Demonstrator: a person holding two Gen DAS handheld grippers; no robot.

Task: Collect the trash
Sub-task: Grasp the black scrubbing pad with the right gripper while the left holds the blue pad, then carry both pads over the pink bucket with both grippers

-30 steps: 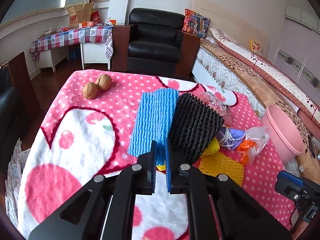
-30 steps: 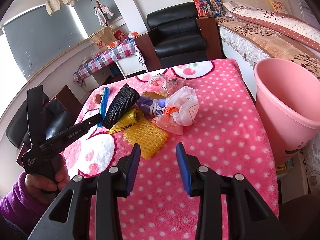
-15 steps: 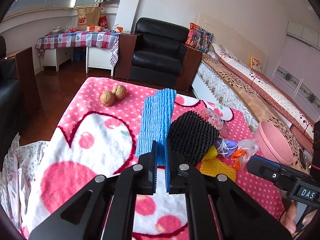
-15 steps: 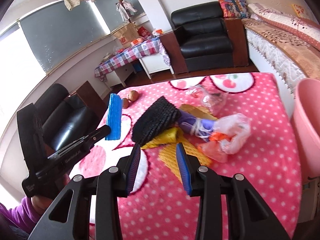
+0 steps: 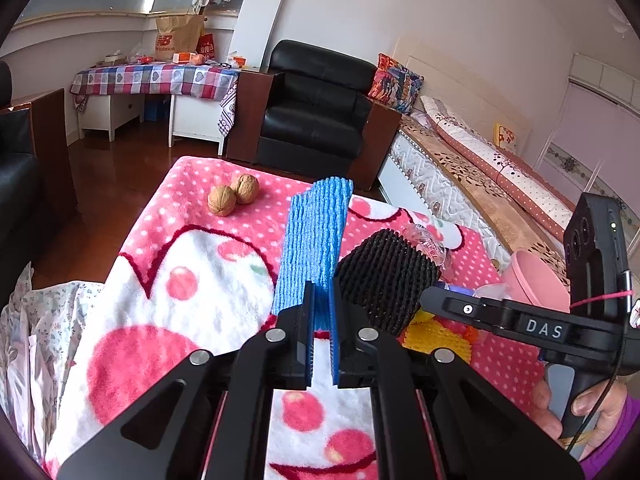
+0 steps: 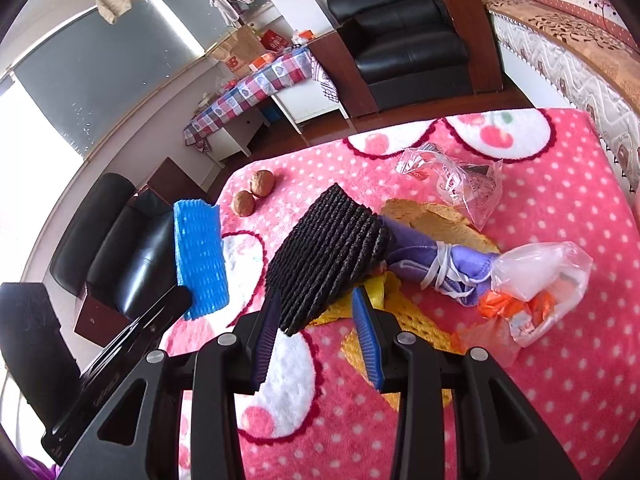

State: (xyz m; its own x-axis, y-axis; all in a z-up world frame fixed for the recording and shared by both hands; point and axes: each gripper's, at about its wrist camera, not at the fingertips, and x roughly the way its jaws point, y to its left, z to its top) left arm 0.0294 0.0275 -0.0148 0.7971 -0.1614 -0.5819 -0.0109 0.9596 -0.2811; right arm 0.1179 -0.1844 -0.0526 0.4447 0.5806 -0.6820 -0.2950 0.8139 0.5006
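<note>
My left gripper (image 5: 321,334) is shut on a blue foam net (image 5: 314,246) and holds it up above the pink dotted blanket (image 5: 172,280); the net also shows in the right wrist view (image 6: 200,254). My right gripper (image 6: 316,332) is open, its jaws standing on either side of the near end of a black foam net (image 6: 332,256), which also shows in the left wrist view (image 5: 386,276). Around it lie a yellow foam net (image 6: 408,326), a purple tied cloth (image 6: 440,268), a clear bag with orange scraps (image 6: 536,288) and a clear wrapper (image 6: 452,182).
Two walnuts (image 5: 234,198) lie at the blanket's far left. A pink bin (image 5: 534,282) stands off the blanket's right side. A black armchair (image 5: 320,116) and a bed (image 5: 480,184) are beyond the blanket. The right gripper's handle (image 5: 540,328) crosses the left wrist view.
My left gripper has lifted the blue net higher. My right gripper has moved left and forward, from over the yellow net to around the end of the black net.
</note>
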